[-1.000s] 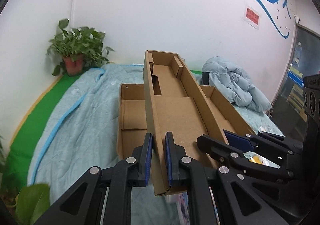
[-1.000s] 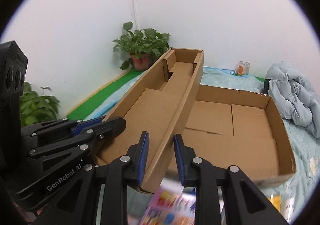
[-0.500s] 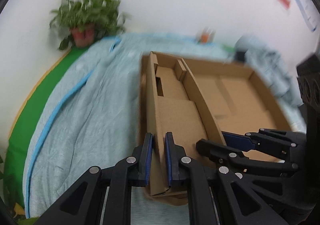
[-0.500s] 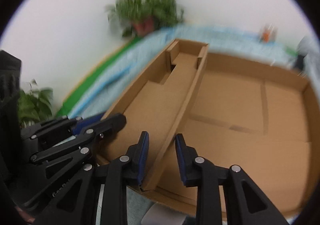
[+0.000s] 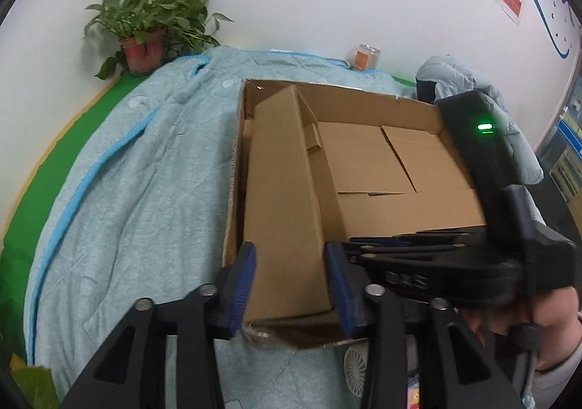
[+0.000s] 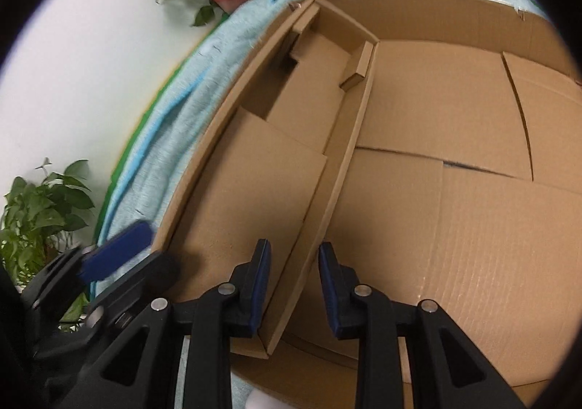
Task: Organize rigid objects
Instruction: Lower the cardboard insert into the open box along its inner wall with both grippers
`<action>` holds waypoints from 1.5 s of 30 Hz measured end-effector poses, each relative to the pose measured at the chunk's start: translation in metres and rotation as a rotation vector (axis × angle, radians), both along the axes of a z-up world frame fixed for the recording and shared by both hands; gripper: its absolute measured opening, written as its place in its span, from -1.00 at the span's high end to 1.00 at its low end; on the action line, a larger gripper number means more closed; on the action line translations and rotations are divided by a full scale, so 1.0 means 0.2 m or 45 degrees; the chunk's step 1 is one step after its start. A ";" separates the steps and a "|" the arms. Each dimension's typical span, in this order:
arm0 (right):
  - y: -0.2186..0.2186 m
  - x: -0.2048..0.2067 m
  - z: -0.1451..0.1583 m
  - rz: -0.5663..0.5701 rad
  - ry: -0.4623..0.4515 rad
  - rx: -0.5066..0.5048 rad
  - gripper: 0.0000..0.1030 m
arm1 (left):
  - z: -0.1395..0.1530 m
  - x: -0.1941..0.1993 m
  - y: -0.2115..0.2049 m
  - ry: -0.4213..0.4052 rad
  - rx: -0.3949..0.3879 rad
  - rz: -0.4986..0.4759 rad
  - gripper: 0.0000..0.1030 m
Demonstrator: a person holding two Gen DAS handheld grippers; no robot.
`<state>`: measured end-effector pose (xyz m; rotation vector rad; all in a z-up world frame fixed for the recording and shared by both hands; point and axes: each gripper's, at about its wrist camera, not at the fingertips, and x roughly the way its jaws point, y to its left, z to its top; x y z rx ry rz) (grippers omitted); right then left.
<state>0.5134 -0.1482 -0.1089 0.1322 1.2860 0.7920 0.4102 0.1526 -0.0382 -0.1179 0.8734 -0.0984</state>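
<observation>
Narrow cardboard tray (image 6: 276, 169) now lies inside the big flat cardboard box (image 6: 454, 190), tight along the box's left wall, both sitting on the light blue quilt (image 5: 138, 169) over the bed. Left gripper (image 5: 291, 285) jaws just been opening, spread wide, pads clear of the tray's near end that sits between them. Right gripper (image 6: 295, 289) straddles the tray's right side wall near its front end; jaws part open, left pad looks against the wall, right pad off it, so not pinching. Potted plant (image 5: 149, 23) at the quilt's far left corner, orange can (image 5: 365, 58) at far edge. Grey-blue jacket (image 5: 469, 81) bunched at far right.
</observation>
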 end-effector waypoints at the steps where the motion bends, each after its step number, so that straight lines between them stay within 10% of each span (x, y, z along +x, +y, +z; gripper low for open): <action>1: 0.02 0.00 -0.01 0.010 0.006 -0.011 0.47 | 0.00 -0.02 0.01 -0.008 -0.014 0.008 0.12; 9: 0.04 0.00 -0.02 0.051 0.054 0.046 0.48 | 0.00 -0.10 0.07 0.007 0.016 0.087 0.12; 21: -0.04 0.05 0.03 0.056 0.013 0.168 0.70 | -0.02 -0.11 -0.16 0.054 -0.039 -0.148 0.12; 32: -0.03 0.06 0.04 0.088 0.079 0.328 0.74 | -0.07 -0.09 -0.28 0.063 0.347 -0.058 0.01; 35: -0.06 0.09 0.02 0.047 0.083 0.311 0.74 | -0.05 -0.08 -0.30 0.055 0.345 -0.073 0.25; 40: -0.17 0.11 0.00 -0.049 0.083 0.299 0.72 | 0.00 -0.05 -0.25 0.069 0.182 -0.084 0.53; 45: -0.18 0.11 -0.05 -0.046 0.121 0.246 0.62 | 0.02 -0.04 -0.16 0.126 -0.220 -0.104 1.00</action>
